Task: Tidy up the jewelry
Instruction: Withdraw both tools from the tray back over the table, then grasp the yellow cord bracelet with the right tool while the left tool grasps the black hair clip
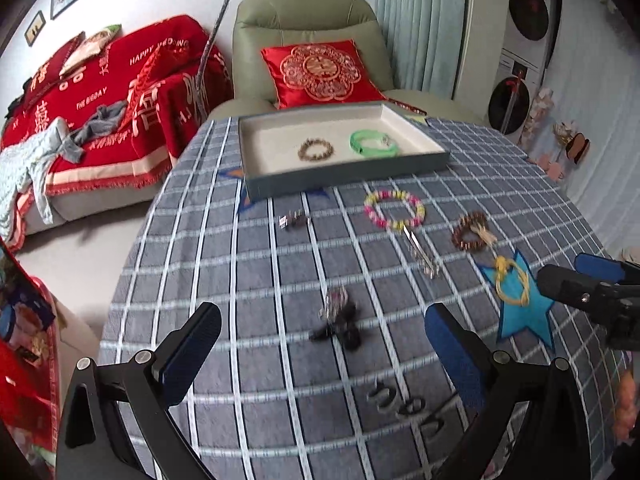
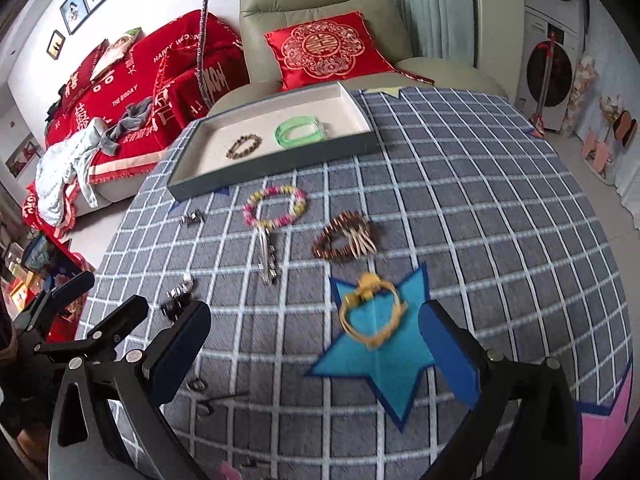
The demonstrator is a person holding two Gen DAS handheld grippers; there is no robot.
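Observation:
A grey tray at the table's far side holds a brown bead bracelet and a green bangle. On the checked cloth lie a pink-yellow bracelet, a brown tasselled bracelet, a yellow bracelet on a blue star, a silver clip and a dark blurred piece. My left gripper is open above that piece. My right gripper is open, just short of the yellow bracelet.
Small metal pieces lie near the tray, dark earrings near the front edge. The right gripper shows in the left view, the left one in the right view. An armchair and red sofa stand behind.

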